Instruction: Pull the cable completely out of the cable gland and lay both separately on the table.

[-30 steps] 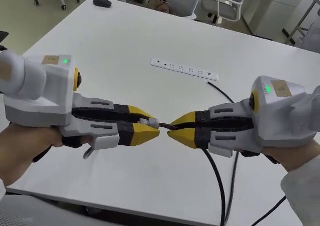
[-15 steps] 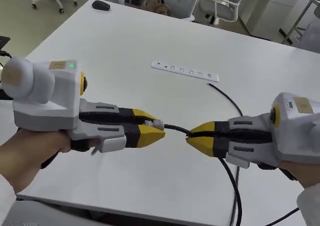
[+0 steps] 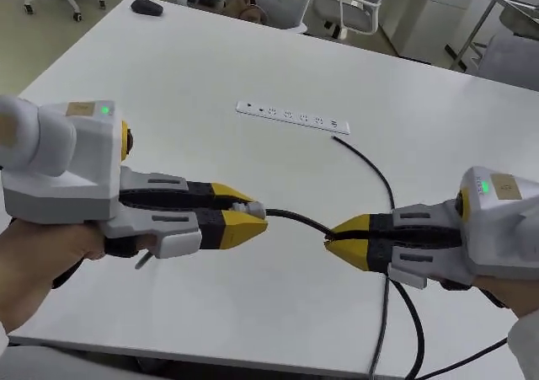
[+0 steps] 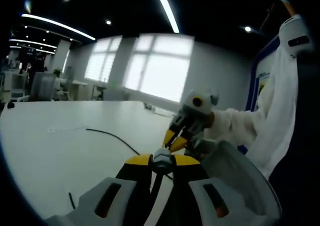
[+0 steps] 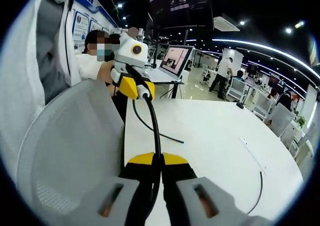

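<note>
Gripping a cable [image 3: 296, 220] and its gland [image 3: 252, 206] above the near edge of the bench [image 3: 185, 93].
The left claw [image 3: 259, 216] is clamped on the gland, the right claw [image 3: 328, 240] pinched tight on the cable stretched between them.

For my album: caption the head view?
Left tongs grip the gland, right tongs grip the cable, stretched between them above the table.

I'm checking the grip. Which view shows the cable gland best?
The left gripper view: the cable gland sits close up, centred between the tips of the left claw. In the head view just its end peeks from the claw; in the right gripper view it is small and far.
</note>
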`<state>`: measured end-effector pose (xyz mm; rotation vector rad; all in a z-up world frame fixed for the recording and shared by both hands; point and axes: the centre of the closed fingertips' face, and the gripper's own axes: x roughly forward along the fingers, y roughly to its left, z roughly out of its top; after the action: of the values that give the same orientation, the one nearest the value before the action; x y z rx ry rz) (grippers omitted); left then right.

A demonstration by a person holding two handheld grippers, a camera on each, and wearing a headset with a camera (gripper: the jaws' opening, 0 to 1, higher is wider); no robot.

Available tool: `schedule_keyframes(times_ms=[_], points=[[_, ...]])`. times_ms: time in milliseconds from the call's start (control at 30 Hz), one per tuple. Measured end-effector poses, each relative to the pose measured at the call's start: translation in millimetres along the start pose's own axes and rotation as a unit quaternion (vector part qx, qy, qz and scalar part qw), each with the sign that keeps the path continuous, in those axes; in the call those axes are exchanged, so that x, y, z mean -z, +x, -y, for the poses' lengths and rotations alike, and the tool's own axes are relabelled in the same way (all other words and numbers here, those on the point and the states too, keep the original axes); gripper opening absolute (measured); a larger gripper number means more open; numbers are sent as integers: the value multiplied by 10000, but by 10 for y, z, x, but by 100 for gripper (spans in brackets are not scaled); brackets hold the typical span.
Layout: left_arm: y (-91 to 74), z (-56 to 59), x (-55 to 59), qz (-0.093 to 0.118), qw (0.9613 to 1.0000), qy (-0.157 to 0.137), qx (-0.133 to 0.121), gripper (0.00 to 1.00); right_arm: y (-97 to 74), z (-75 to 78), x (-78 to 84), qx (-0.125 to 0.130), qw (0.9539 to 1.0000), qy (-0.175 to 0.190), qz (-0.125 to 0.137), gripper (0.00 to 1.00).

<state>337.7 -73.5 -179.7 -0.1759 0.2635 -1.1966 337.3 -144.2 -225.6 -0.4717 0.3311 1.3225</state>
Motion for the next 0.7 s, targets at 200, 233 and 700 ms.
schedule_keyframes(times_ms=[200, 233, 700], points=[[5, -16, 38, -60, 9999, -132, -12, 17, -5, -11, 55, 33, 10000, 25, -73, 3], [7, -18, 41, -68, 9999, -140, -13, 17, -6, -9, 58, 38, 10000, 24, -79, 3], [18, -31, 69, -126, 9998, -132, -39, 17, -46, -29, -296, -77, 9995, 2, 311, 20]])
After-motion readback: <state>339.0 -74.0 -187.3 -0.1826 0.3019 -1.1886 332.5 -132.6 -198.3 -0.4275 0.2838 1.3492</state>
